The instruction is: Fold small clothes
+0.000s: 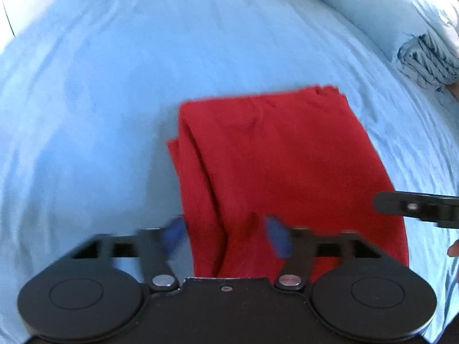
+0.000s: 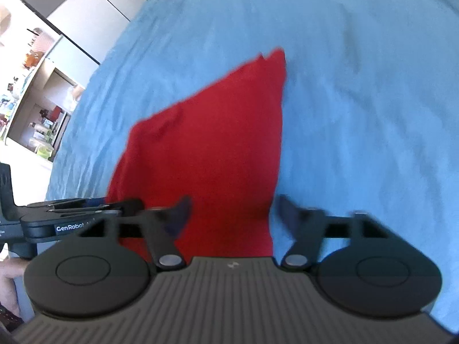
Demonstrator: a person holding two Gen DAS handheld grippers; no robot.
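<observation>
A red garment (image 1: pixel 272 149) lies folded flat on the light blue bed sheet (image 1: pixel 100 86), with several lengthwise creases along its left side. My left gripper (image 1: pixel 225 229) stands open over the garment's near left part; its blue pads (image 1: pixel 276 238) are spread wide and press on nothing. The right gripper (image 1: pixel 401 205) juts in from the right edge of that view, over the garment's right side. In the right wrist view my right gripper (image 2: pixel 235 205) is open above the near right edge of the red garment (image 2: pixel 215 143). The left gripper (image 2: pixel 109 202) shows at its left.
A rolled light blue duvet (image 1: pixel 373 20), a white pillow (image 1: pixel 424 5) and a crumpled grey-blue cloth (image 1: pixel 427 60) lie at the bed's far right. Shelves with small items (image 2: pixel 37 100) and pale cupboard doors stand beyond the bed's left edge. A person's hand (image 2: pixel 11 275) shows low left.
</observation>
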